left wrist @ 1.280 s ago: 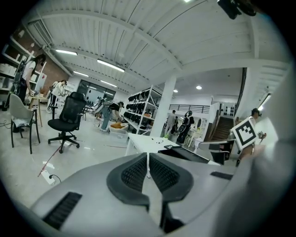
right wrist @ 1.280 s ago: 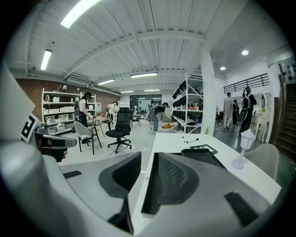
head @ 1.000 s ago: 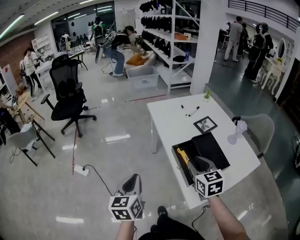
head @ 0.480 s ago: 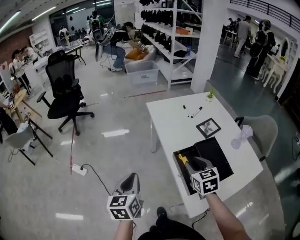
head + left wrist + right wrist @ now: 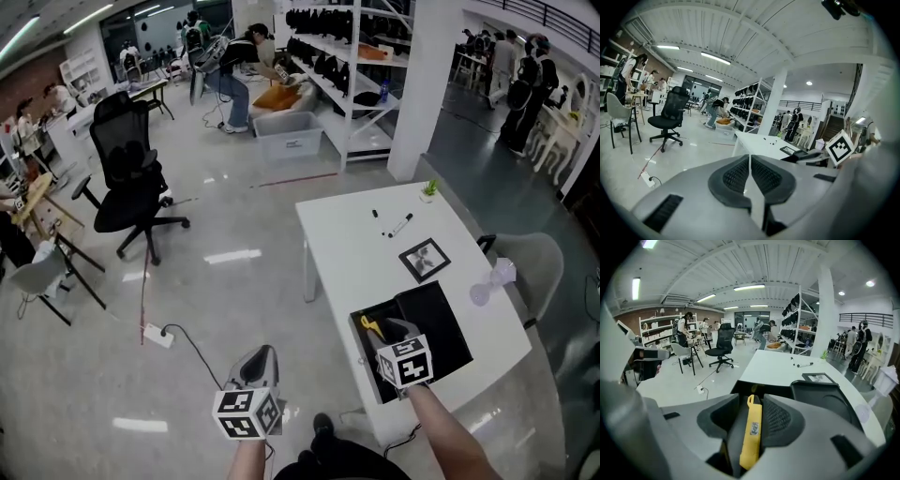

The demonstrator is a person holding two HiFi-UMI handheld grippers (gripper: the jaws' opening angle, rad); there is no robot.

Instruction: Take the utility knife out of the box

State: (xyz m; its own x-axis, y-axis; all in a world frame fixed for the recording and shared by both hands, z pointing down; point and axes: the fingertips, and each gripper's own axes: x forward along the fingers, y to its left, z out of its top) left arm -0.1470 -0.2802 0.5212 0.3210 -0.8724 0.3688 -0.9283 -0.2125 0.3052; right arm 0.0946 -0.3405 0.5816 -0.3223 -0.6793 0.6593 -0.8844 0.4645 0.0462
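Observation:
A black box (image 5: 441,323) lies open on the near end of the white table (image 5: 347,234), its lid folded out to the right. Inside, along the left side, lies the yellow utility knife (image 5: 371,327). My right gripper (image 5: 392,330) reaches down into the box. In the right gripper view the knife (image 5: 752,430) lies lengthwise between the jaws of the gripper (image 5: 751,398); they have just been opening and the pads stand off it. My left gripper (image 5: 263,355) hangs over the floor left of the table, pads (image 5: 740,173) together and empty.
Farther along the table are a framed picture (image 5: 424,259), two markers (image 5: 401,225) and a small plant (image 5: 429,190). A grey chair (image 5: 534,258) stands at the table's right. A black office chair (image 5: 127,169) and a power strip (image 5: 157,335) are on the floor to the left. People work at the back.
My right gripper has sunk further into the box, over the knife. The left gripper keeps nearly the same spot in view. The table has drifted slightly.

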